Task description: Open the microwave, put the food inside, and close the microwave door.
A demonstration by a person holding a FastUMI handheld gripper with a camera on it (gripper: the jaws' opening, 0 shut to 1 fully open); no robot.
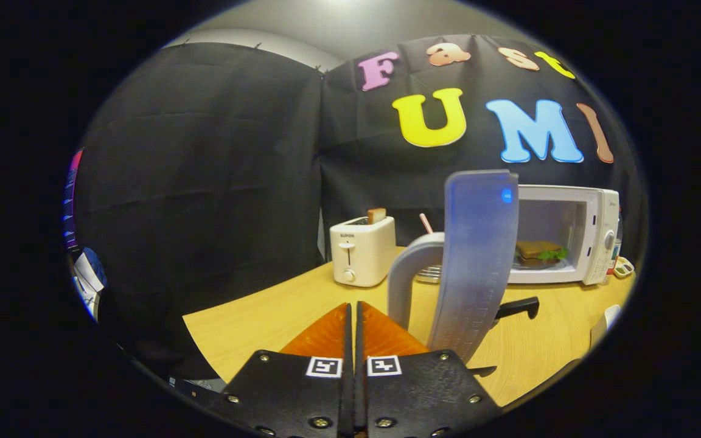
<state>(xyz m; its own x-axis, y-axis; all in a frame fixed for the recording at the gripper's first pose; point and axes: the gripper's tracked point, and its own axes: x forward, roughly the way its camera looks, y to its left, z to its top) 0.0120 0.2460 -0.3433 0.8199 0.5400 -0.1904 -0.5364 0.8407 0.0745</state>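
Because the open microwave door (pixel 478 261) swings edge-on toward the camera, it hides the left part of the microwave (pixel 569 234), whose cavity holds the sandwich (pixel 539 252). On the wooden table (pixel 277 304), the white toaster (pixel 362 250) stands well left. A black handle (pixel 518 307) pokes from behind the door. The gripper (pixel 354 331) has its orange fingers pressed together, grasping nothing, just left of the door's grey handle (pixel 408 277).

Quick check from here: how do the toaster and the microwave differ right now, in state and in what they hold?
The microwave stands with its door swung wide open; the toaster has no door, only top slots. The microwave holds a sandwich inside its cavity; the toaster has a slice of bread poking up. The toaster is the smaller. Both are white, on the wooden table, beyond the closed gripper.
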